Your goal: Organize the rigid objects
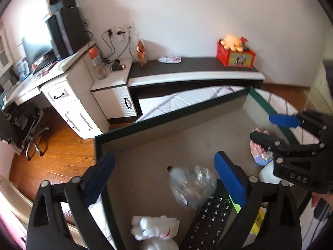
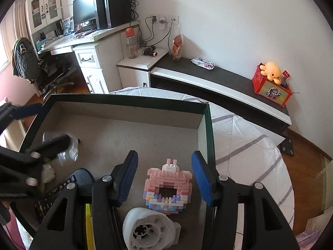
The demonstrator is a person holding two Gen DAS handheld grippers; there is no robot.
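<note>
The pink brick figure (image 2: 165, 189) lay in the green-rimmed box (image 2: 209, 137) on the bed (image 2: 249, 145), at the box's 5 o'clock corner. The right gripper (image 2: 164, 179) straddled it, fingers apart, untouching; its body read "DAS". The left gripper (image 1: 164, 179) stood wide over a black remote (image 1: 210, 218).

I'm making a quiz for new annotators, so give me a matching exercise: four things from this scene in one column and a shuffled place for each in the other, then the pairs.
Things:
1. pink brick figure
2. remote control
3. orange plush
4. clear plastic bag

Places:
A. on top of the red box on the dark shelf
B. between the open right hand-held gripper fingers, untouched
C. in the tray, left of the remote's top end
D. in the tray, under the left hand-held gripper's right finger

Pairs: 1-B, 2-D, 3-A, 4-C
</note>
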